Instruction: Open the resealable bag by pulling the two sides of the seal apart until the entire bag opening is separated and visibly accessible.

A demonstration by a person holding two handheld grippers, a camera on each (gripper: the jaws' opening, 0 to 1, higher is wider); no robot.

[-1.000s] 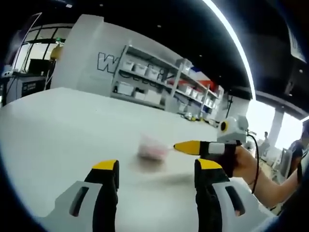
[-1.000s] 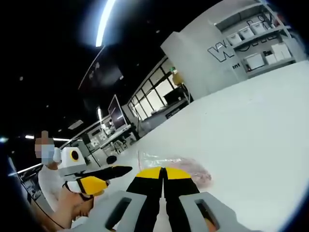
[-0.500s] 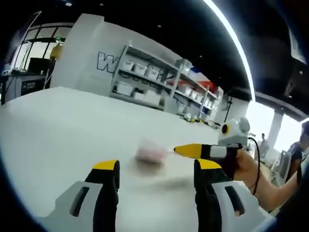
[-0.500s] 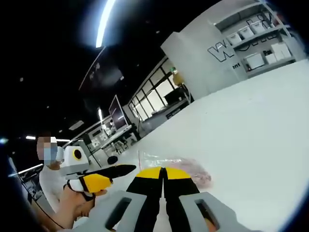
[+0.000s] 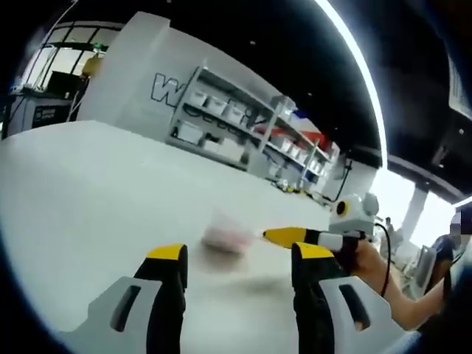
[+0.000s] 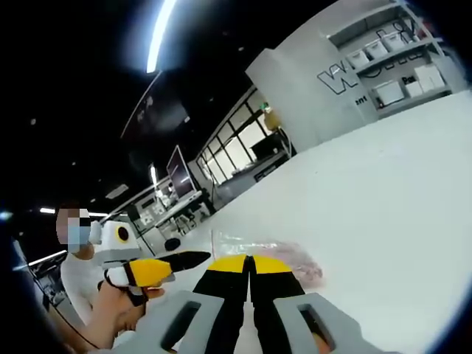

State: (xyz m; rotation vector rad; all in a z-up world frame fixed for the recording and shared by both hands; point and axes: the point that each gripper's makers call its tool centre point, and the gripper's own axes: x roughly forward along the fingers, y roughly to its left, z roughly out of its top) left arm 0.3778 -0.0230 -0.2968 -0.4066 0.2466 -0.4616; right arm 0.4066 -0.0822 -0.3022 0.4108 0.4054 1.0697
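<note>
A clear resealable bag [image 6: 274,248] with pink contents lies flat on the white table [image 6: 383,192]. My right gripper [image 6: 249,261] is shut, its yellow tips pressed together at the bag's near edge; whether they pinch the plastic is hidden. In the left gripper view the bag [image 5: 226,236] is a blurred pink patch ahead of my open left gripper [image 5: 240,254], which has nothing between its jaws. The right gripper [image 5: 271,235] reaches in from the right, its tip at the bag's right edge. The left gripper [image 6: 174,264] hovers just left of the bag, held by a hand.
The white table [image 5: 88,184] spreads wide around the bag. Shelves with white bins [image 5: 228,129] stand against the far wall. A person [image 6: 74,273] holding the grippers sits at the table's edge. Desks and monitors [image 6: 177,184] stand behind.
The left gripper has edged closer to the bag in the right gripper view, and its own view has shifted slightly. The bag and the right gripper have stayed still.
</note>
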